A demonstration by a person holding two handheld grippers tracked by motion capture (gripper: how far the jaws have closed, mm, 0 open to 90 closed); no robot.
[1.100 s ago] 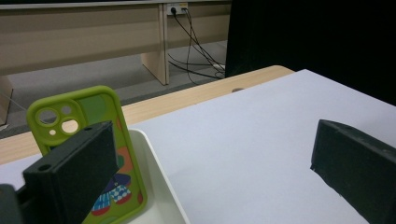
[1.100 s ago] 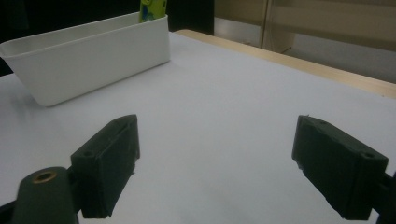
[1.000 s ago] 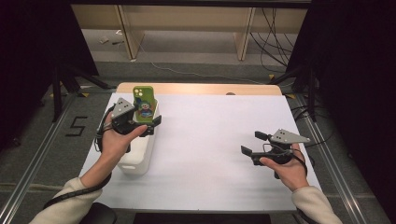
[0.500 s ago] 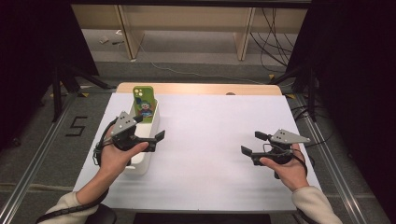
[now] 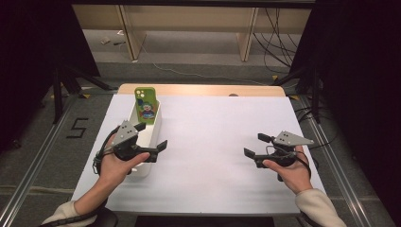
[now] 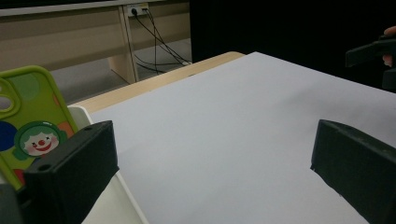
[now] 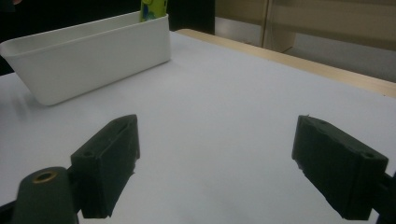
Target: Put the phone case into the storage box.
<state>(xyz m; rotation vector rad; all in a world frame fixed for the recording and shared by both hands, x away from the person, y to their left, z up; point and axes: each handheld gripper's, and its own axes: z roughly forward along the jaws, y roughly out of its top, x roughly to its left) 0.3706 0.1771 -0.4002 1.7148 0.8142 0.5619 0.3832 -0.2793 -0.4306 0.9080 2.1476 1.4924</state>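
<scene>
A green phone case (image 5: pixel 145 105) with a clown picture stands upright at the far end of a long white bin (image 5: pixel 152 124) on the left of the white table. My left gripper (image 5: pixel 151 136) hovers over the bin's near half. It is open, apart from the case, and nothing is between its jaws. In the left gripper view the phone case (image 6: pixel 28 126) stands just behind the left jaw of my left gripper (image 6: pixel 212 177). My right gripper (image 5: pixel 257 145) is open and empty low over the table's right side. From my right gripper (image 7: pixel 222 163), the bin (image 7: pixel 93 56) and phone case (image 7: pixel 154 9) lie farther off.
The white table top (image 5: pixel 213 127) lies bare between the two hands, with a wooden strip (image 5: pixel 203 90) along its far edge. Behind that, wooden legs and cables (image 5: pixel 279 28) stand on the floor. Metal rails run along both sides of the table.
My left gripper has drawn back from the phone case toward the near end of the bin. The case stays upright in the bin. The right hand has kept still.
</scene>
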